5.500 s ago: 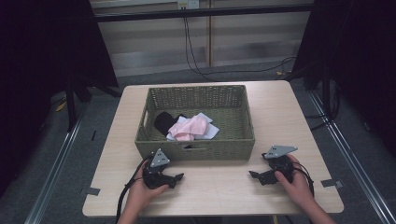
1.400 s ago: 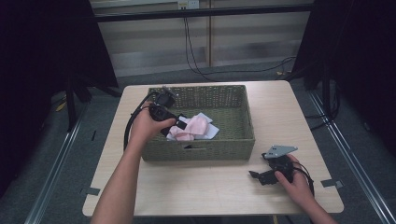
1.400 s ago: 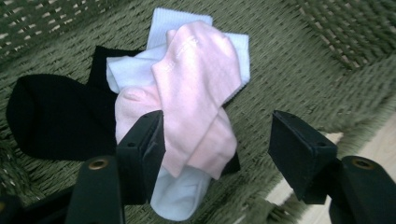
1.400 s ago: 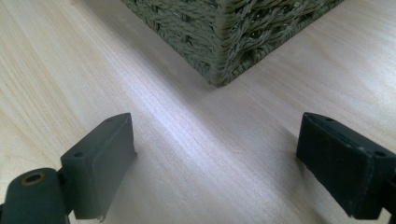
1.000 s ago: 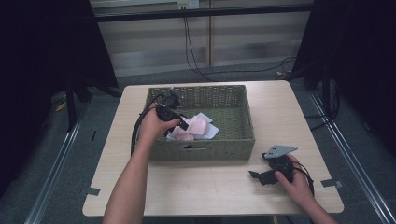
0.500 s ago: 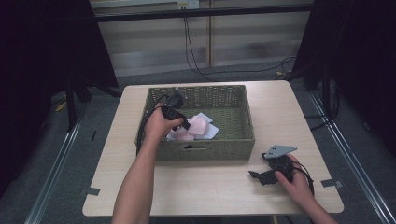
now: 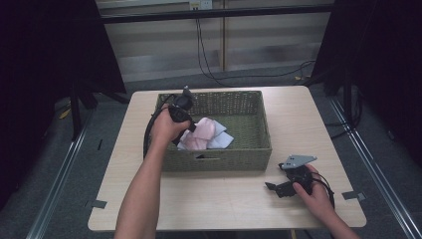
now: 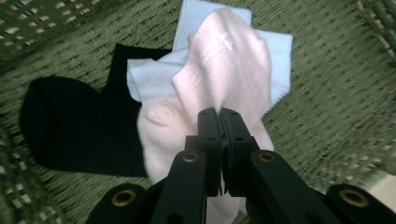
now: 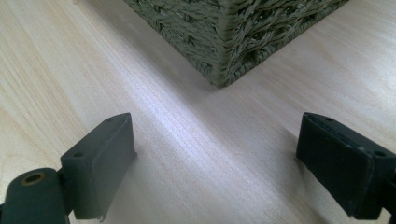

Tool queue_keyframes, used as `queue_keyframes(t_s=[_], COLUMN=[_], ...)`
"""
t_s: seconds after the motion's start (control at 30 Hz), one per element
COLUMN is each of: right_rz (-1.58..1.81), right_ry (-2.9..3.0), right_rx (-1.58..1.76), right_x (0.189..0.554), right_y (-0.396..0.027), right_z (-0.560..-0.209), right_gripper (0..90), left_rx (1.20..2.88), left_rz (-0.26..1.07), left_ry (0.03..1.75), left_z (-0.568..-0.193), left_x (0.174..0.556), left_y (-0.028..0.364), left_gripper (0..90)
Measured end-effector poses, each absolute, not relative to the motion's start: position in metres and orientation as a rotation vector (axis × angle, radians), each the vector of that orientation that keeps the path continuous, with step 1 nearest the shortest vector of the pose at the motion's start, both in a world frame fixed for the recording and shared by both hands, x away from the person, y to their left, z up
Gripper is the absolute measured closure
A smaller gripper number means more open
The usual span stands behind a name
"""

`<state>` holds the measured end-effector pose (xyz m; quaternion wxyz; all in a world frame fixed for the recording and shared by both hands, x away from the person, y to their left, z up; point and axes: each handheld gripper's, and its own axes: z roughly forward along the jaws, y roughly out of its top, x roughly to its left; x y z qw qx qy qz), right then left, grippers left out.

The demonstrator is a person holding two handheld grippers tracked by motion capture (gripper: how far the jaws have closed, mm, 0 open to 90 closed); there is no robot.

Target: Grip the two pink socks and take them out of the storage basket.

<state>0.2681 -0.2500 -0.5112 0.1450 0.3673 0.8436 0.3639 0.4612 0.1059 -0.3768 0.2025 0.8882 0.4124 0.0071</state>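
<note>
inside green basket [image 7: 259, 149] | left gripper [image 8: 219, 114] just closed, pinching pink sock [image 8: 224, 65] | right gripper [image 9: 215, 158] on table [image 9: 70, 56], jaws apart

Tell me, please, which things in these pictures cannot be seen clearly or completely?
- Black sock: the pink sock and white cloth cover its right part in the left gripper view.
- Pink sock's pinched fold: hidden between the shut left gripper.
- Print on the pink sock: too small to read.
- Basket: cut off by the top edge in the right gripper view.
- Right gripper: partly under the hand, high view.
</note>
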Motion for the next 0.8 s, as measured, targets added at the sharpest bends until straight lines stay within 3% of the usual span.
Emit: queue_keyframes(t_s=[0.47,0.8], right_rz=[1.049,1.049], right_ry=[2.431,2.431], right_rx=[1.061,1.06], right_x=[0.268,0.268], right_y=[-0.25,-0.25], right_z=[-0.511,-0.511], right_gripper=[10.7,10.7], left_rx=[2.433,2.435], left_rz=[0.004,0.011], left_ry=[1.174,1.168], left_z=[-0.353,-0.358], left_x=[0.461,0.461], left_y=[0.122,0.116], left_gripper=[87.9,87.9])
